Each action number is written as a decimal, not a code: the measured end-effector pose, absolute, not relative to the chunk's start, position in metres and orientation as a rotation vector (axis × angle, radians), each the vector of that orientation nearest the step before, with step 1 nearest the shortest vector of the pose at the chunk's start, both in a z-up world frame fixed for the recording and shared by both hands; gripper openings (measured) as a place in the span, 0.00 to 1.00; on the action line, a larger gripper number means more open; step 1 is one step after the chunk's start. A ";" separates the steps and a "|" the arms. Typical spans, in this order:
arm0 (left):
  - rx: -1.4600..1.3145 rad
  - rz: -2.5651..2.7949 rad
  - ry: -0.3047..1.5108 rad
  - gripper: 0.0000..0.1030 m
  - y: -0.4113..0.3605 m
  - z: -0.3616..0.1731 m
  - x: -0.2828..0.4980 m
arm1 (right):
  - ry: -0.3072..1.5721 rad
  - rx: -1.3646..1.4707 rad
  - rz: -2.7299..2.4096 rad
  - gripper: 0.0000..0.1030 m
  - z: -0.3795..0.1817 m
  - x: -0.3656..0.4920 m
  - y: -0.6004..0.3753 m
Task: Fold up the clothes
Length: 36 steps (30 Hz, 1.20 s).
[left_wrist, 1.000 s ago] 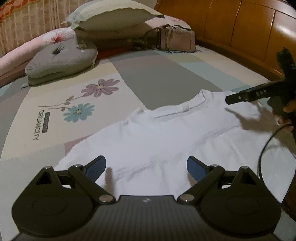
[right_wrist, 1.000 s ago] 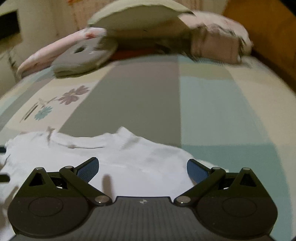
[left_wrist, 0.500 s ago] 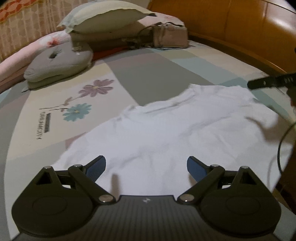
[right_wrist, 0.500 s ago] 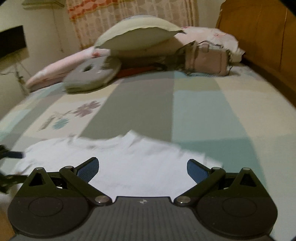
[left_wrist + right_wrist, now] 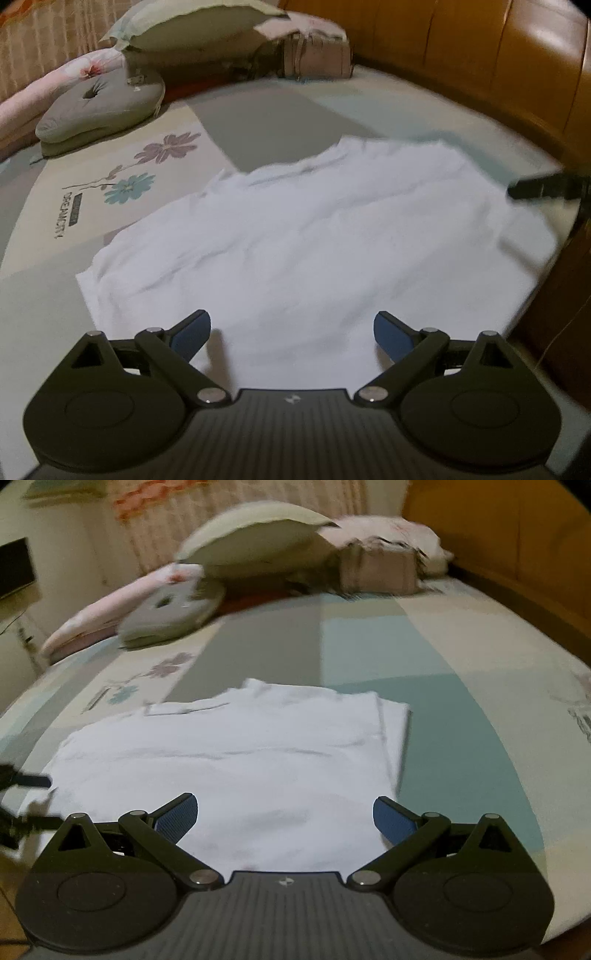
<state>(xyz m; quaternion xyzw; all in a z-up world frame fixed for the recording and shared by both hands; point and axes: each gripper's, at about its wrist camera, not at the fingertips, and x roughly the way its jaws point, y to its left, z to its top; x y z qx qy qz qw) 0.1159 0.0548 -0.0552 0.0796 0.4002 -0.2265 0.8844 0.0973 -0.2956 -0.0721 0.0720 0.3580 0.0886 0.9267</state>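
Observation:
A white T-shirt [image 5: 303, 236] lies spread flat on the bed, collar toward the pillows, its sleeves folded in along both sides. My left gripper [image 5: 291, 334] hovers open over the shirt's near hem with nothing between its blue pads. In the right wrist view the same shirt [image 5: 236, 753] fills the middle, and my right gripper [image 5: 284, 816] is open above its near edge, empty. The right gripper's black finger [image 5: 543, 186] shows at the far right of the left wrist view. The left gripper's finger [image 5: 31, 779] pokes in at the left edge of the right wrist view.
The patchwork bedspread [image 5: 266, 122] has flower prints at the left. A grey cushion [image 5: 99, 107], a pale green pillow [image 5: 192, 22] and a beige handbag [image 5: 317, 55] lie at the far end. A wooden headboard [image 5: 480, 48] runs along the right.
Both grippers have pulled back toward the shirt's near hem, still open. The right gripper has lifted away from the shirt's right shoulder. The shirt lies flatter.

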 end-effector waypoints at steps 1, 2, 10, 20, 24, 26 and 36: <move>0.148 -0.470 0.837 0.93 0.054 -0.055 0.114 | 0.738 0.132 0.188 1.00 -0.074 0.096 -0.290; 0.134 -0.462 0.847 0.93 0.053 -0.056 0.112 | 0.742 0.116 0.195 1.00 -0.077 0.094 -0.285; 0.039 -0.371 0.947 0.94 0.066 -0.070 0.086 | 0.831 0.030 0.158 1.00 -0.099 0.079 -0.275; -0.028 -0.297 0.990 0.94 0.082 -0.070 0.073 | 0.825 0.047 0.157 1.00 -0.097 0.071 -0.270; 0.028 -0.294 0.927 0.95 0.086 -0.051 0.076 | 0.827 -0.001 0.166 1.00 -0.101 0.067 -0.267; 0.036 -0.290 0.882 0.95 0.087 -0.043 0.087 | 0.830 -0.003 0.159 1.00 -0.101 0.068 -0.267; -0.053 -0.312 0.873 0.95 0.101 -0.071 0.113 | 0.861 -0.033 0.136 1.00 -0.098 0.061 -0.260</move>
